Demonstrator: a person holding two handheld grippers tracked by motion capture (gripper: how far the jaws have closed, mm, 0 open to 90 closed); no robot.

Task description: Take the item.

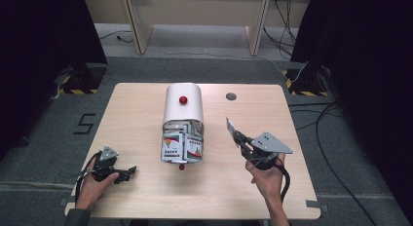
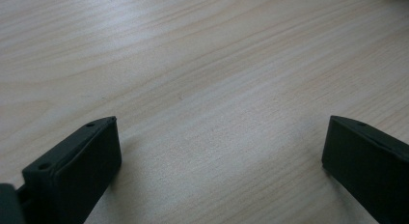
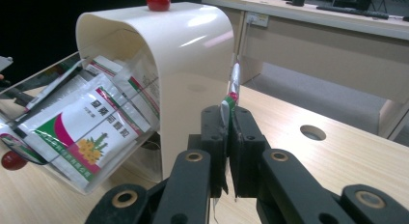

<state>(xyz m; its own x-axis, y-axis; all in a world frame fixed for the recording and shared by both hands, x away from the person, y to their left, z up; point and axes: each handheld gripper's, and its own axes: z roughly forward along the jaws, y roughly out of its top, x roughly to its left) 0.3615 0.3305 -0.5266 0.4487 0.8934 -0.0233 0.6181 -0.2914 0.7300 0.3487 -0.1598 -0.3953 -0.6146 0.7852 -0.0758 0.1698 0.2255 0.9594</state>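
Sachet, thin flat foil-and-paper packet (image 3: 232, 91), pinched edge-on in right gripper (image 3: 228, 137), jaws clamped on its lower edge, held above the light wood table (image 1: 146, 197) just right of the box. Light, floppy, slippery; grip near an edge, not mid-face. Left gripper (image 2: 219, 156) wide apart, nothing between, resting low on table. Beyond: cream curved-lid box (image 1: 182, 109) with red knob (image 1: 183, 100), clear drawer (image 1: 181, 147) full of sachets. Print on held sachet unreadable.
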